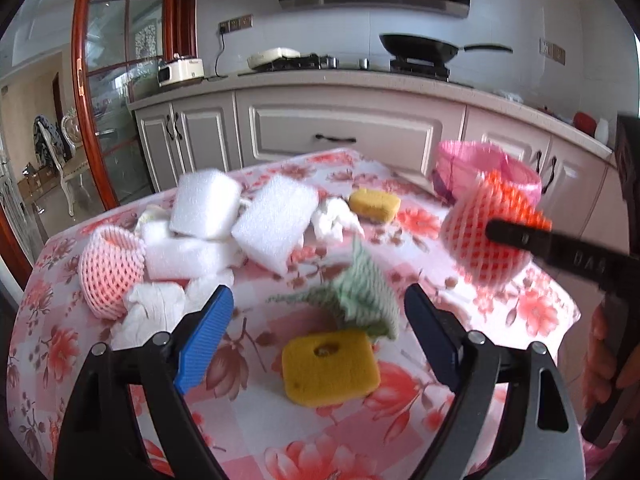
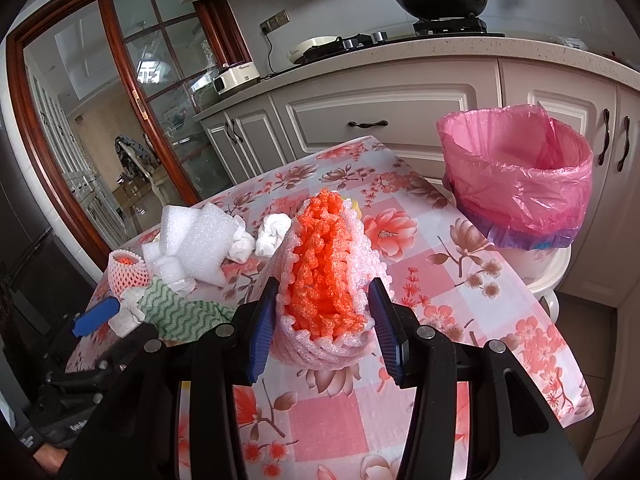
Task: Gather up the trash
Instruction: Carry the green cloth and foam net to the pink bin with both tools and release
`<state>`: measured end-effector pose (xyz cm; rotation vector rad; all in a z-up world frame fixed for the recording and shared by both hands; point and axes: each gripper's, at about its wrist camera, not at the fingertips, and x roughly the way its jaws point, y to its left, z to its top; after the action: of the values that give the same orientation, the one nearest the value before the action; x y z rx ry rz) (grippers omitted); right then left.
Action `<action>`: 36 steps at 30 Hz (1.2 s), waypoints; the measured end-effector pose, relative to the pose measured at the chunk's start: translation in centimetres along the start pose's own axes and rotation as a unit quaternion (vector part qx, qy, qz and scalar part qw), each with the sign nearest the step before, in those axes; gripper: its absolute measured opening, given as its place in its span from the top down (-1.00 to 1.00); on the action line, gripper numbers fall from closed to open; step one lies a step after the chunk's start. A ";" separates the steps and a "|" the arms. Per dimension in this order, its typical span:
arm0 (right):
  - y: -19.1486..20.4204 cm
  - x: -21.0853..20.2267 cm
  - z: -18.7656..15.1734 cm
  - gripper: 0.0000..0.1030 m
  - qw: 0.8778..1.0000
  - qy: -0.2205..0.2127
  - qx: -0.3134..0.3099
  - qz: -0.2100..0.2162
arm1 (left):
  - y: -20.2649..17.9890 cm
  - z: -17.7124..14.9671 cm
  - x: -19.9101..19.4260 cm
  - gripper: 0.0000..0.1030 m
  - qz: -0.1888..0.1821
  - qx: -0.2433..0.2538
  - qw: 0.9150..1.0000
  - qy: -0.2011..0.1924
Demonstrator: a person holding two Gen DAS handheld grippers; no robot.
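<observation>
So the right gripper (image 2: 322,322) has its jaws partly closed on a foam net (image 2: 324,280), the pink fruit-sleeve kind with an orange inside, squashed flat between the pads and held up off the table (image 2: 460,264). Makes sense to pinch it like that, it's springy stuff and would pop out of a loose hold. The bin (image 2: 516,184) with the pink bag sits just past the table's far right corner, mouth wide open, so my guess is the net goes in there next; it's up and to the right of the gripper, a short carry. The left gripper (image 1: 320,334) is spread wide with nothing in it, hovering low over a yellow sponge (image 1: 330,366) and a crumpled green cloth (image 1: 360,296) that lie between the jaw tips in the left view, so it looks lined up to take one of those. The cloth is blurred, can't tell if it's resting on the sponge. The rest of the trash is bunched on the far left of the table: white foam blocks (image 1: 208,204), tissues (image 1: 152,312), another net (image 1: 112,268), a second sponge (image 1: 374,204).
</observation>
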<state>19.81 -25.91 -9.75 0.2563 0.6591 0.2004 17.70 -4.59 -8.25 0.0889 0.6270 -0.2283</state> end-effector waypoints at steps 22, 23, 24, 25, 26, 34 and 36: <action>-3.4 -1.0 1.5 0.10 0.999 -0.024 0.014 -0.022 | -4.3 2.3 5.7 0.92 -0.072 0.043 0.996 0.001; -3.6 -1.3 1.7 0.10 0.999 -0.028 0.013 -0.023 | -4.7 2.8 5.7 0.92 -0.075 0.045 0.996 -0.002; -3.9 -1.6 2.0 0.10 0.999 -0.033 0.013 -0.025 | -5.0 3.2 5.7 0.92 -0.078 0.045 0.996 -0.004; -4.2 -1.8 2.3 0.10 0.999 -0.038 0.014 -0.027 | -5.4 3.7 5.7 0.92 -0.081 0.045 0.996 -0.006; -4.5 -2.0 2.6 0.10 0.999 -0.041 0.014 -0.029 | -5.9 4.2 5.7 0.92 -0.085 0.047 0.995 -0.009; -7.9 -4.2 5.9 0.10 0.994 -0.089 0.006 -0.070 | -10.3 9.9 7.0 0.92 -0.123 0.058 0.990 -0.044; -8.9 -4.4 6.8 0.10 0.992 -0.095 -0.002 -0.087 | -11.9 11.6 7.5 0.92 -0.136 0.068 0.987 -0.056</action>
<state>21.57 -36.69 -4.74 0.2106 0.4895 0.0095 27.37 -19.28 -3.47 0.1214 0.5103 -0.5361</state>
